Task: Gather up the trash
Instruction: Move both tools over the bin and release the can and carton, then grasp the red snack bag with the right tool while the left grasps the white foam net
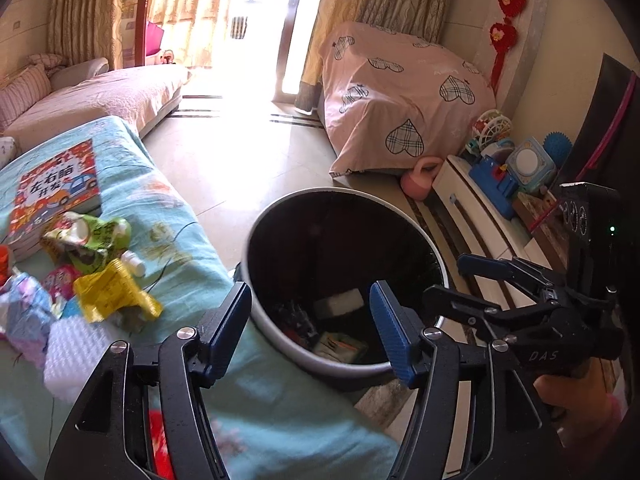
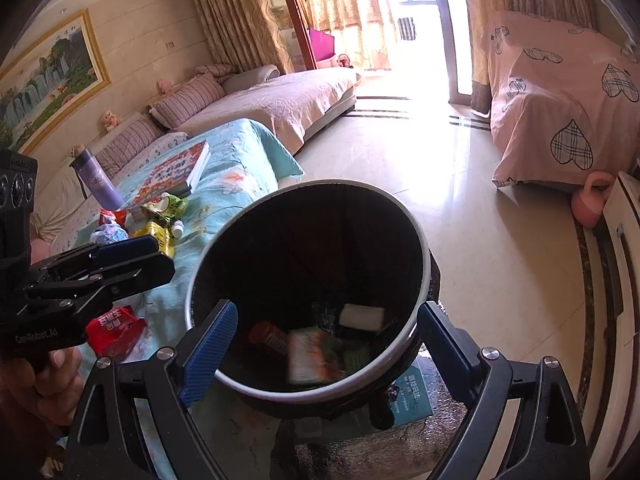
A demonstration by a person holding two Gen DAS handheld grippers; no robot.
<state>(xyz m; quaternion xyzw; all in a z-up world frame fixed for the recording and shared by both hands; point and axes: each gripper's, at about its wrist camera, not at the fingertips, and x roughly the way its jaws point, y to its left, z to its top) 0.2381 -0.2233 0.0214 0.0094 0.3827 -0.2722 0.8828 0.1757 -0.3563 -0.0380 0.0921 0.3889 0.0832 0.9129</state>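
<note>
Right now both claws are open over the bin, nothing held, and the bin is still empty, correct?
Not empty. The right wrist view shows the bin already holding trash: a white block, a red can, a printed packet. Both the left claw and the right claw are open, holding nothing.

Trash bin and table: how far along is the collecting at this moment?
Partly done. The bin already holds several pieces, including a white block and a blurred packet. Both the left claw and the right claw are open and empty. Left on the table: green wrapper, yellow wrapper, red packet and other scraps.
</note>
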